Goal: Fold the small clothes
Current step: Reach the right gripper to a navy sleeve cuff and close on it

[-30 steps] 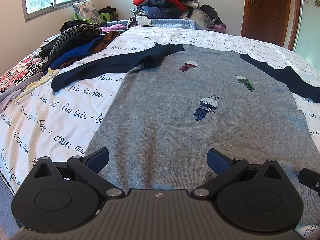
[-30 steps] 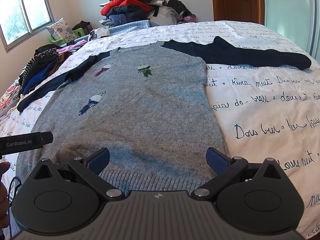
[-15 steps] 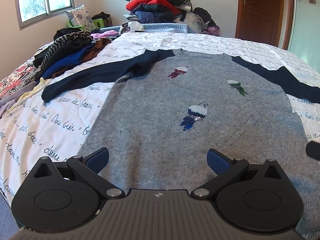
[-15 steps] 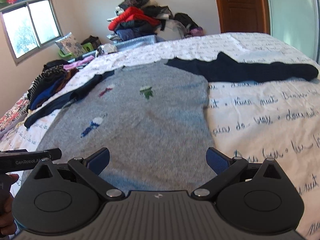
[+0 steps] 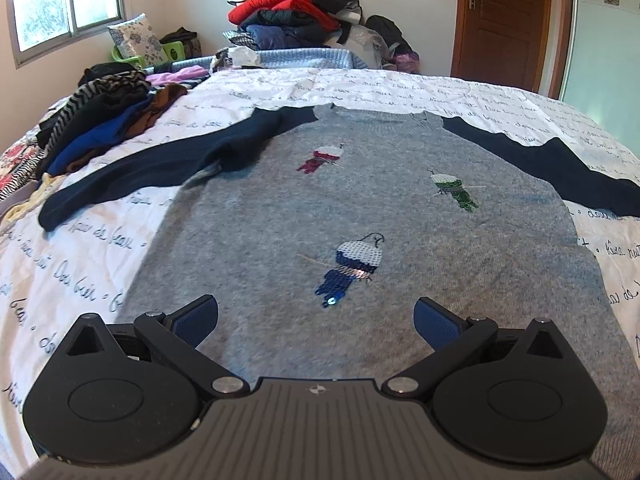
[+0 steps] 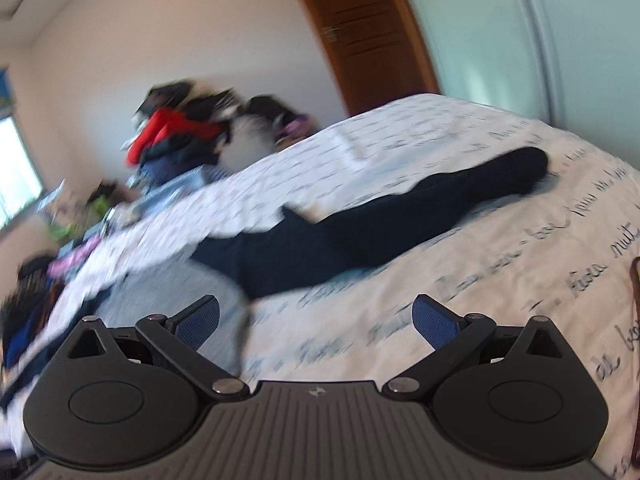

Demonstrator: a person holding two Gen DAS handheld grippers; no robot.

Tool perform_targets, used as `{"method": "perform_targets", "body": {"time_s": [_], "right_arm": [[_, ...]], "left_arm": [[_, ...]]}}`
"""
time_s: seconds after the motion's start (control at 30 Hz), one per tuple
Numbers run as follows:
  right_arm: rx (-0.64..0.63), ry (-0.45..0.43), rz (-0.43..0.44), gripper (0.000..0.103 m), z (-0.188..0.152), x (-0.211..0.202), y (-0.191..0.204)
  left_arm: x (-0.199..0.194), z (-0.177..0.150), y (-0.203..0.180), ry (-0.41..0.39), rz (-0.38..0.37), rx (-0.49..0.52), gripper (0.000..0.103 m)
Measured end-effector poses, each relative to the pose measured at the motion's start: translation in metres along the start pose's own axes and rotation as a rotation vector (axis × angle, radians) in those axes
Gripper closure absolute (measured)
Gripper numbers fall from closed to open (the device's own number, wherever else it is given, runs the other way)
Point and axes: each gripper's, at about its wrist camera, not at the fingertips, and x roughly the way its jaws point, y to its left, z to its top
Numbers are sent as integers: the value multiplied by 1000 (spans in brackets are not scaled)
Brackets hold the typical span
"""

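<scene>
A grey sweater point(image 5: 360, 216) with navy sleeves and three sequin birds lies flat, front up, on the white bedspread point(image 5: 80, 264). Its left sleeve point(image 5: 152, 172) and right sleeve point(image 5: 560, 168) stretch out sideways. My left gripper point(image 5: 316, 316) is open and empty, above the sweater's lower body. My right gripper point(image 6: 316, 316) is open and empty, tilted, above the bedspread point(image 6: 520, 280) just short of the sweater's right sleeve point(image 6: 380, 232). The right wrist view is blurred; the grey body point(image 6: 168, 292) shows only at its lower left.
A stack of folded clothes point(image 5: 100, 116) lies at the bed's left side. A heap of clothes point(image 5: 296, 12) is piled beyond the far end, also visible in the right wrist view point(image 6: 180, 136). A wooden door point(image 5: 504, 20) stands at back right.
My right gripper has swung right and tilted, from over the sweater's hem to face the right sleeve. My left gripper has moved forward over the sweater's body. Both stayed open.
</scene>
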Motion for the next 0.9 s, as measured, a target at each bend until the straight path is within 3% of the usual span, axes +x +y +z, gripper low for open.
{"method": "perform_targets", "body": {"time_s": [0.23, 0.37, 0.57, 0.63, 0.7, 0.73, 0.8, 0.9], "right_arm": [[509, -48, -61, 0, 45, 56, -112], [680, -72, 11, 0, 50, 86, -153], [774, -110, 122, 0, 69, 120, -175], [776, -127, 85, 2, 76, 128, -178], [778, -111, 34, 29, 82, 136, -180], [778, -95, 7, 37, 84, 140, -182], [773, -74, -33, 69, 87, 145, -186], [724, -76, -71, 83, 93, 141, -186]], "left_arm": [[12, 8, -10, 14, -28, 25, 0], [20, 9, -9, 36, -23, 23, 0], [31, 11, -8, 74, -16, 16, 0], [32, 12, -9, 77, -16, 16, 0], [32, 12, -11, 77, -15, 21, 0], [32, 13, -11, 79, -13, 25, 0], [32, 13, -12, 81, -11, 28, 0], [32, 14, -12, 79, -7, 26, 0]]}}
